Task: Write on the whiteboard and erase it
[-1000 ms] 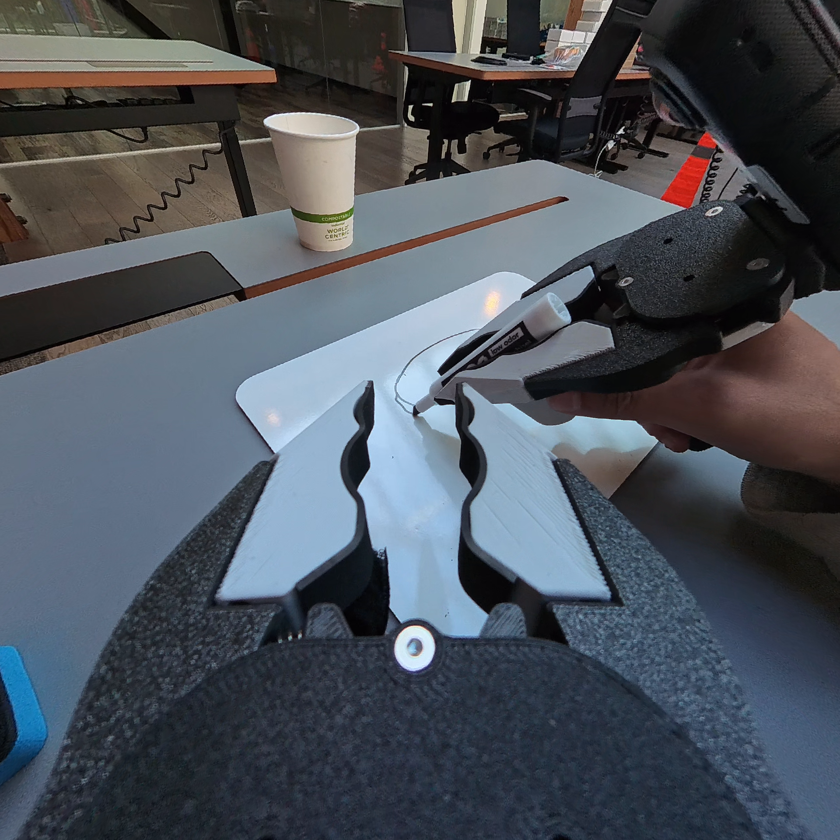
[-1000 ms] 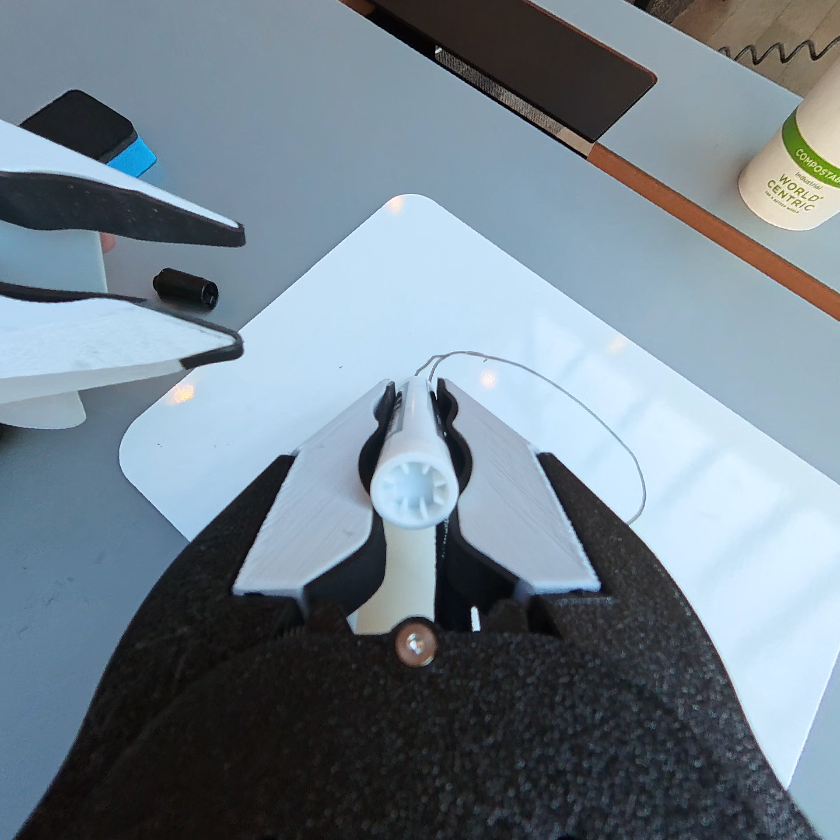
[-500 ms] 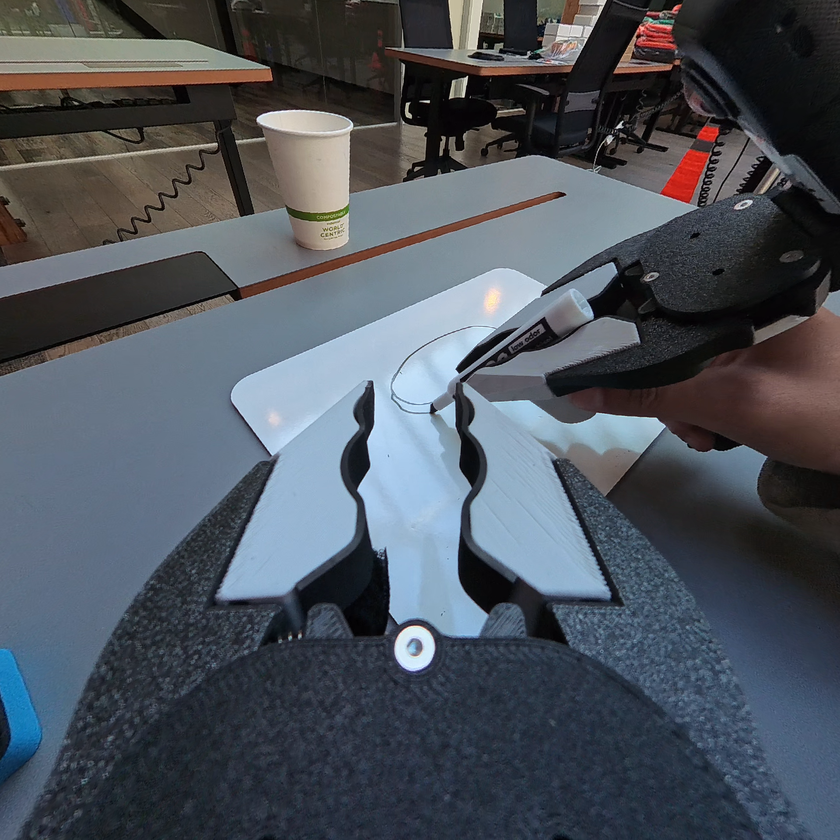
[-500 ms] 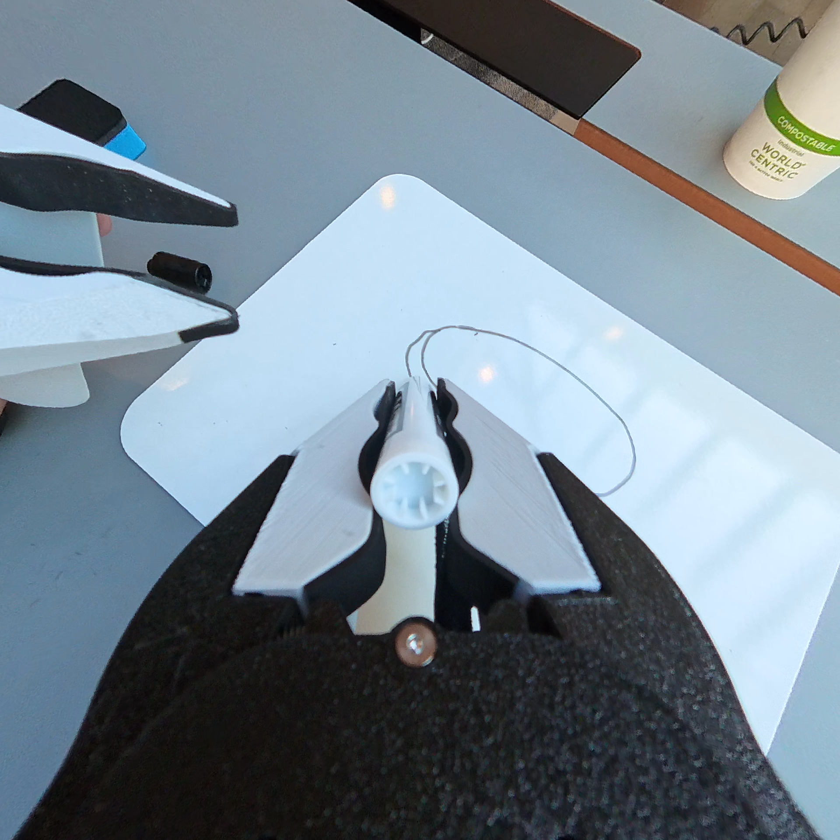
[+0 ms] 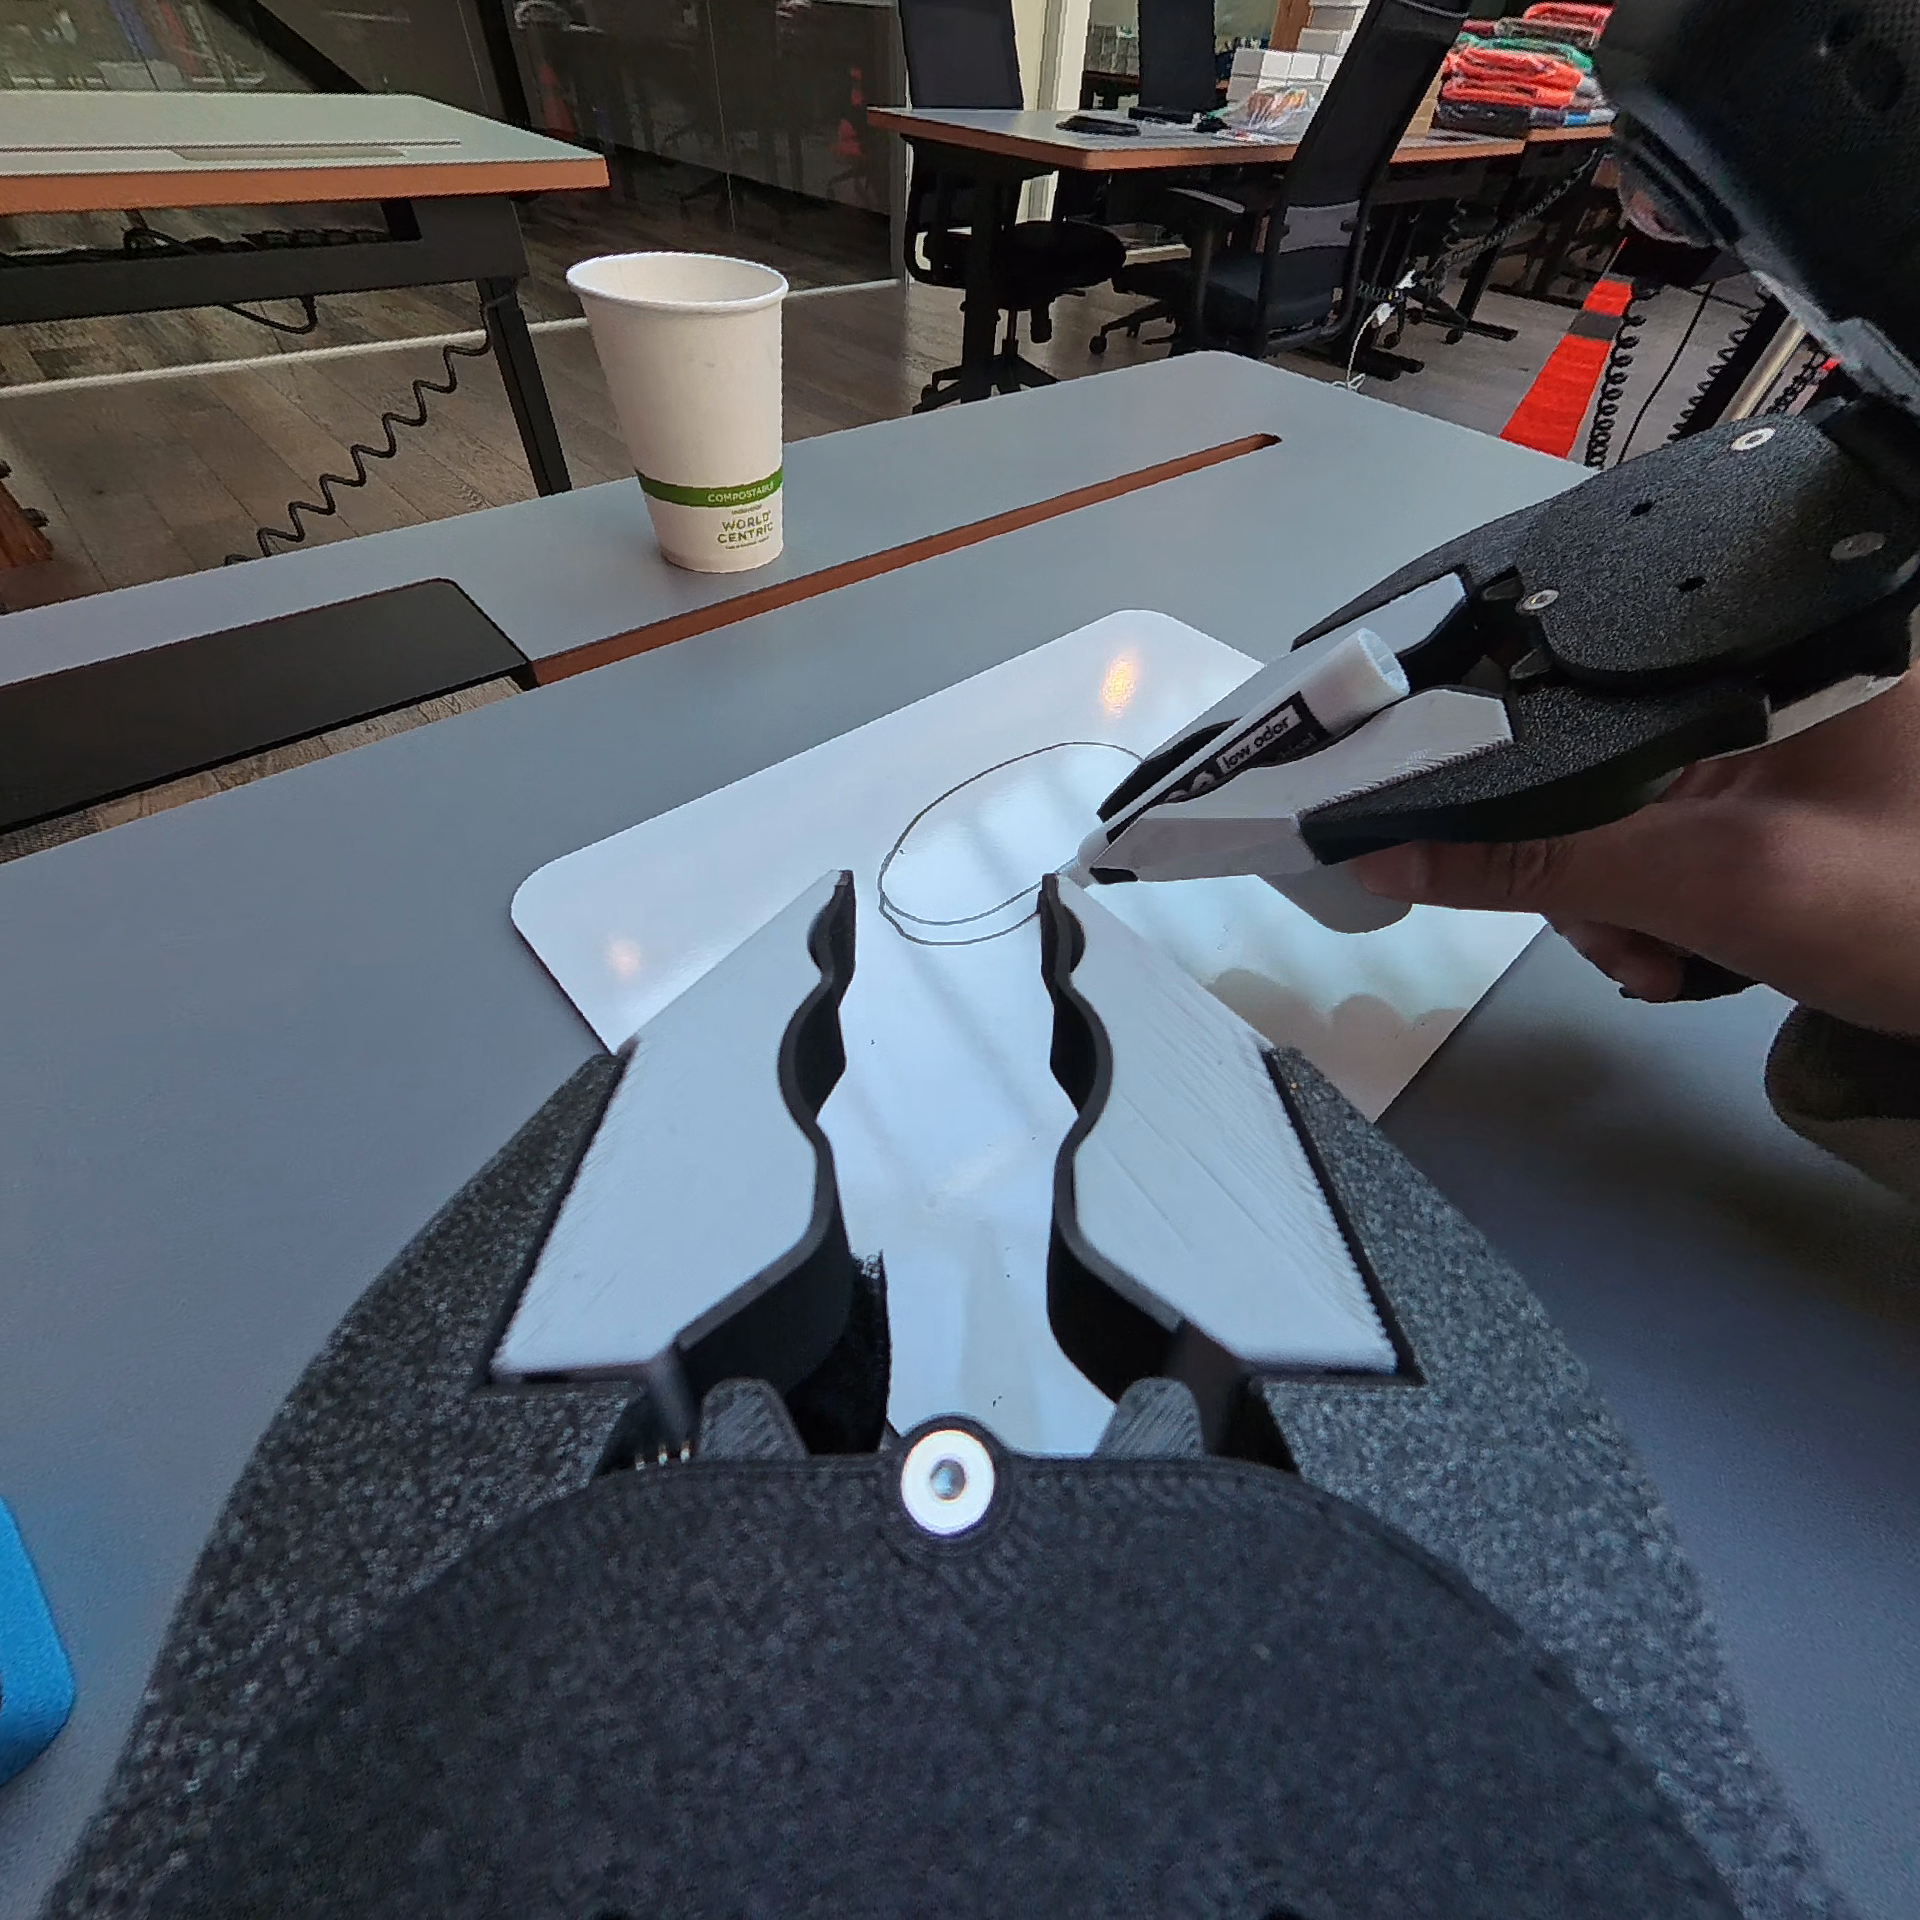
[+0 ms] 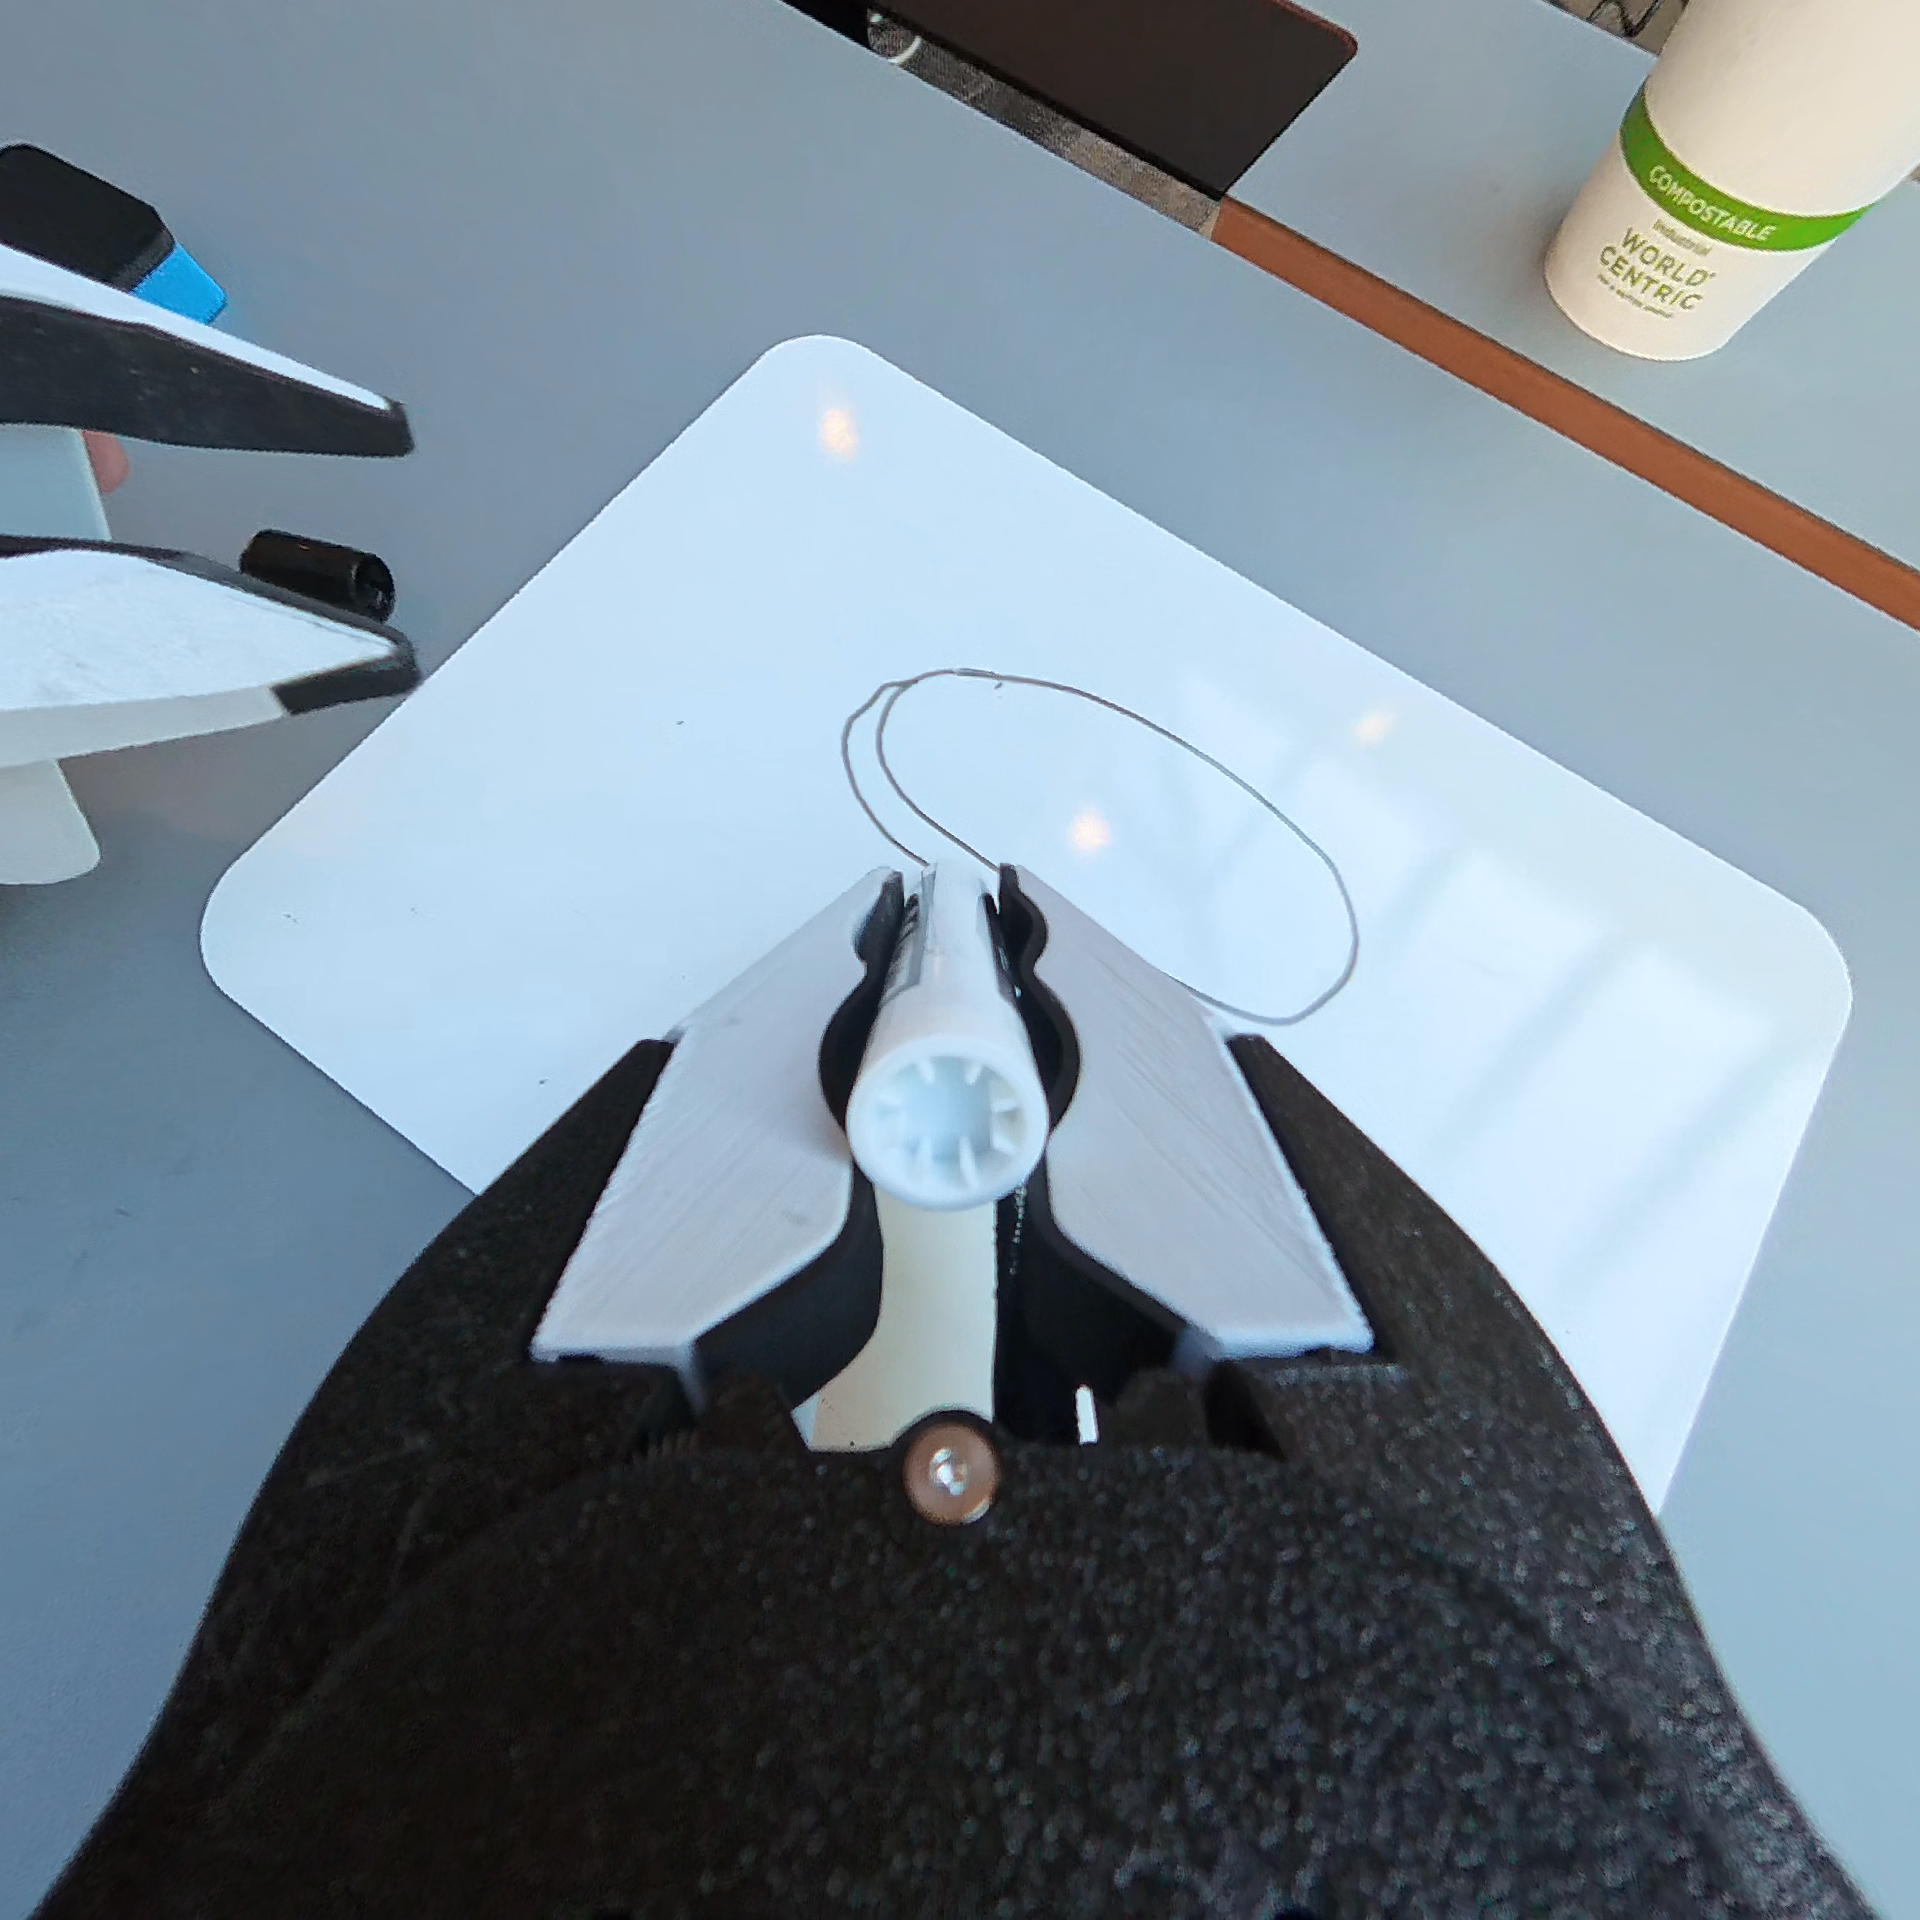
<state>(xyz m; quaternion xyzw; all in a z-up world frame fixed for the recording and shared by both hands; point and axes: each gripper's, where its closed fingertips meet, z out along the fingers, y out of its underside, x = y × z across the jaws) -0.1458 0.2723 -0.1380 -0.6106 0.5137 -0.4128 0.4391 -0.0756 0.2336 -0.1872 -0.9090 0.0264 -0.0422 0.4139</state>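
A white dry-erase board [image 5: 727, 862] [image 6: 582, 831] lies flat on the grey table. My right gripper [image 6: 951, 883] is shut on a white marker [image 6: 951, 1081], tip down on the board; it also shows in the left wrist view [image 5: 1247, 748]. A thin oval line [image 6: 1288, 821] [image 5: 914, 831] is drawn on the board, doubled at its left end. My left gripper [image 5: 945, 894] is open and empty, held over the board's near edge; its fingers [image 6: 208, 405] show at the left of the right wrist view.
A white paper cup [image 5: 691, 416] [image 6: 1704, 208] with a green band stands beyond the board. A black marker cap [image 6: 322, 569] lies left of the board. A blue and black eraser [image 6: 114, 249] [image 5: 26, 1652] sits further left. A black panel [image 5: 239, 686] lies in the table's slot.
My right gripper has dragged the marker along the board towards the near right, so the oval line has grown longer. The left gripper has stayed in place.
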